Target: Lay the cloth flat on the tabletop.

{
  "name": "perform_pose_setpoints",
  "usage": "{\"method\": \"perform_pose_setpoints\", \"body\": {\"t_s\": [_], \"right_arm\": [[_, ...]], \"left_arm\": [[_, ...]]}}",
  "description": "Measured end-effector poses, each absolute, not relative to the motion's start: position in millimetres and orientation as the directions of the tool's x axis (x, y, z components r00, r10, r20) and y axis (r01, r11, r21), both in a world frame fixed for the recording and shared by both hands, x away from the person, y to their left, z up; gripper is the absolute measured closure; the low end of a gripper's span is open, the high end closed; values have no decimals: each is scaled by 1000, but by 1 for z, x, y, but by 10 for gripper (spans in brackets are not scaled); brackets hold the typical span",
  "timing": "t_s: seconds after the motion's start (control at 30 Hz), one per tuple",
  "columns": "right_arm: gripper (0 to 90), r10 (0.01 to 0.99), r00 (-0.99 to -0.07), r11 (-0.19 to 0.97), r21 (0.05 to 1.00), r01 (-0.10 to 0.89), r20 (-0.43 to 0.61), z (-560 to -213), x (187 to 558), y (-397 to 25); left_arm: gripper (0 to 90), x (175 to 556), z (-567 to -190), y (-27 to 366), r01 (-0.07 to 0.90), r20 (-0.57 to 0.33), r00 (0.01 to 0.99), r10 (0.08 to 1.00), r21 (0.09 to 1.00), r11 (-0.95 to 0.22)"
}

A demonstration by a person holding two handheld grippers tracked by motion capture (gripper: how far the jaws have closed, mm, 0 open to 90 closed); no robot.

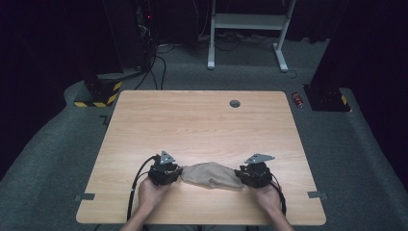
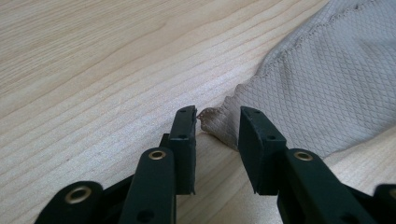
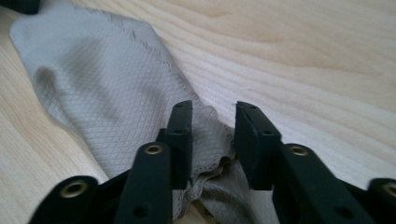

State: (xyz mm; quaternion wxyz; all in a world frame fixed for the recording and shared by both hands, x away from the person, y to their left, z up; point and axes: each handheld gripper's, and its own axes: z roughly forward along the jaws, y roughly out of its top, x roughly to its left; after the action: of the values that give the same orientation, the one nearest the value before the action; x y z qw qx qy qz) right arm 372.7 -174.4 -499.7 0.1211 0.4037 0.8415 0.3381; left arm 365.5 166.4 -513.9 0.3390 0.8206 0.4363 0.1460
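A beige textured cloth (image 1: 211, 175) lies bunched on the wooden table (image 1: 192, 125) near its front edge, between my two grippers. My left gripper (image 1: 178, 174) is at the cloth's left end. In the left gripper view the cloth (image 2: 327, 84) puts a frayed corner into the gap of the left gripper (image 2: 217, 114), whose jaws stand apart, open. My right gripper (image 1: 239, 174) is at the cloth's right end. In the right gripper view a wrinkled edge of the cloth (image 3: 102, 79) lies between the open jaws of the right gripper (image 3: 212, 109), unclamped.
A grey round grommet (image 1: 235, 103) sits in the table near its far edge. Small tape pieces (image 1: 84, 196) mark the front corners. On the floor beyond are a red can (image 1: 297, 99), a white desk frame (image 1: 245, 29) and a yellow-black striped base (image 1: 98, 94).
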Motion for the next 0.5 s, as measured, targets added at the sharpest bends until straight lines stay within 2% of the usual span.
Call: {"method": "perform_pose_setpoints", "body": {"t_s": [0.03, 0.07, 0.1, 0.2, 0.3, 0.4, 0.5], "right_arm": [[712, 761, -645, 445, 667, 598, 69, -500, 373, -174], [799, 751, -658, 467, 662, 587, 53, -502, 372, -172], [799, 751, -658, 467, 662, 587, 53, -502, 372, -172], [869, 721, -693, 483, 719, 499, -3, -495, 361, -169], [874, 717, -697, 472, 742, 475, -10, -491, 356, -170], [872, 670, -741, 502, 761, 410, -42, -488, 344, -166], [802, 613, -788, 570, 727, 381, -67, -495, 337, -160]], "left_arm": [[664, 366, -514, 166, 617, -56, 577, 815, 684, -389], [664, 366, -514, 167, 611, -46, 580, 814, 685, -397], [664, 366, -514, 167, 611, -46, 580, 814, 685, -397], [663, 365, -514, 167, 611, -49, 581, 812, 686, -395], [659, 365, -514, 167, 611, -53, 581, 812, 688, -392], [644, 365, -515, 166, 613, -56, 578, 814, 689, -387], [633, 365, -515, 165, 613, -55, 577, 815, 689, -388]]}}
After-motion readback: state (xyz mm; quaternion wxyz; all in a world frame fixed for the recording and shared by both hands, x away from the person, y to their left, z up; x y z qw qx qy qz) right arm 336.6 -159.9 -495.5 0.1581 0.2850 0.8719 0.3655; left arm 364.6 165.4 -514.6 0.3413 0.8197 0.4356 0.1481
